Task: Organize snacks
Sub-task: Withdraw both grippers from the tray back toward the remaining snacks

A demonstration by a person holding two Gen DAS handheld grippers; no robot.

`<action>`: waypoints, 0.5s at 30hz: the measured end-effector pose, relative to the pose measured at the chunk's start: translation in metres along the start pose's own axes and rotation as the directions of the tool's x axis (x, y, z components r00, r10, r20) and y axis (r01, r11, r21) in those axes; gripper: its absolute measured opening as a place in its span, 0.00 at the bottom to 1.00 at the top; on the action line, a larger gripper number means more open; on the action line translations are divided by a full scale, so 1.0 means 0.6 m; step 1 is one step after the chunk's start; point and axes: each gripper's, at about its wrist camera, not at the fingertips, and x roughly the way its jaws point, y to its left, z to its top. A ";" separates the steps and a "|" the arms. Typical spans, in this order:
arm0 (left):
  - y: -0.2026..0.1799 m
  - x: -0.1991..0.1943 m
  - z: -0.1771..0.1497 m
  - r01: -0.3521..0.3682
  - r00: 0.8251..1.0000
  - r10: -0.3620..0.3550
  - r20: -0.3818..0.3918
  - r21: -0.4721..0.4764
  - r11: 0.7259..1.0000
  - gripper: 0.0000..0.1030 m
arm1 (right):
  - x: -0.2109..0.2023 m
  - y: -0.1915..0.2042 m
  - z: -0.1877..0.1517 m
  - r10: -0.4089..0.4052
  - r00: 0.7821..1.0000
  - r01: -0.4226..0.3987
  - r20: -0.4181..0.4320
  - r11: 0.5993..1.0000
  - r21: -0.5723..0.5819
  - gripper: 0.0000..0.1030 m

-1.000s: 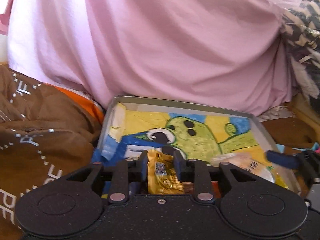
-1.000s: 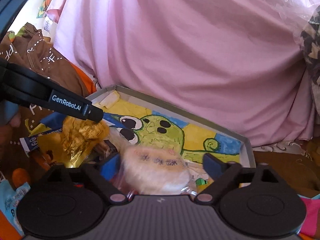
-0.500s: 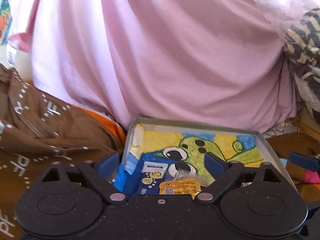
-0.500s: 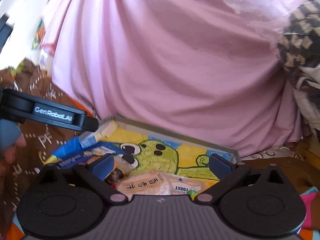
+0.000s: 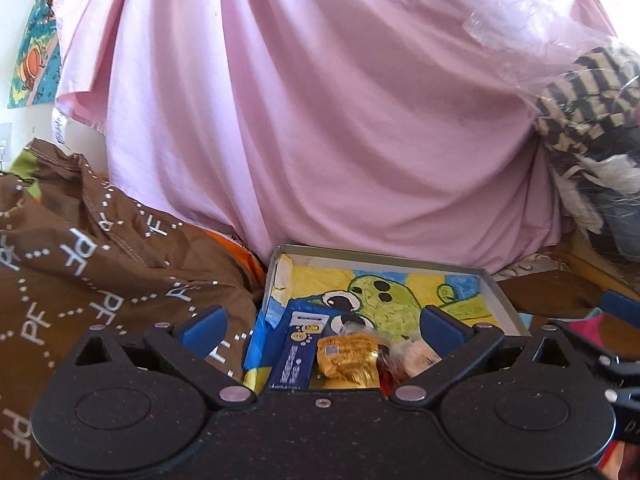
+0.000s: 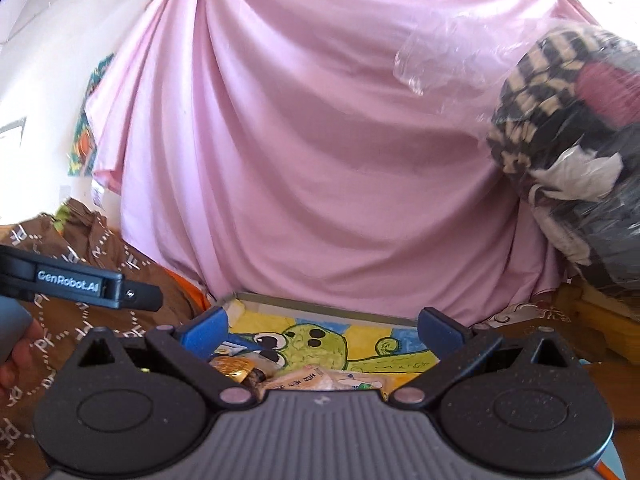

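A shallow grey box (image 5: 496, 292) lined with a green cartoon drawing lies ahead. In it rest a blue packet (image 5: 298, 354), a gold-wrapped snack (image 5: 348, 360) and a pale cellophane-wrapped cake (image 5: 418, 354). My left gripper (image 5: 322, 322) hangs open above the box's near end, holding nothing. In the right wrist view the same box (image 6: 320, 304) shows the gold snack (image 6: 234, 366) and a pale toast packet (image 6: 320, 380). My right gripper (image 6: 322, 326) is open too, with nothing between its fingers. The left gripper's arm (image 6: 80, 284) reaches in from the left there.
A pink sheet (image 5: 320, 120) hangs close behind the box. Brown printed fabric (image 5: 80, 264) is heaped on the left. A clear bag of striped clothes (image 6: 568, 140) bulges at the right. A hand (image 6: 16, 356) shows at the left edge of the right wrist view.
The left gripper opened and let the gold snack down into the box; the right gripper released the pale cake there. Both have since pulled back and risen.
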 end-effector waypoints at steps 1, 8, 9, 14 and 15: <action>0.001 -0.014 -0.003 0.003 1.000 -0.003 0.002 0.000 1.000 0.99 | -0.011 0.001 0.000 0.002 1.000 -0.002 0.003 1.000 0.002 1.00; 0.019 -0.094 -0.041 -0.005 1.000 0.005 -0.018 -0.004 1.000 0.99 | -0.091 -0.002 -0.017 0.032 0.999 -0.032 -0.007 0.998 -0.047 1.00; 0.022 -0.104 -0.048 -0.007 1.000 0.006 -0.026 -0.004 1.000 0.99 | -0.101 -0.002 -0.020 0.035 0.999 -0.036 -0.011 0.998 -0.056 1.00; 0.037 -0.147 -0.082 -0.015 0.998 0.015 -0.064 0.000 1.000 0.99 | -0.145 0.003 -0.038 0.049 0.997 -0.053 -0.055 0.996 -0.074 1.00; 0.040 -0.155 -0.089 -0.016 0.997 0.016 -0.074 0.001 1.000 0.99 | -0.152 0.005 -0.043 0.053 0.996 -0.058 -0.069 0.996 -0.073 1.00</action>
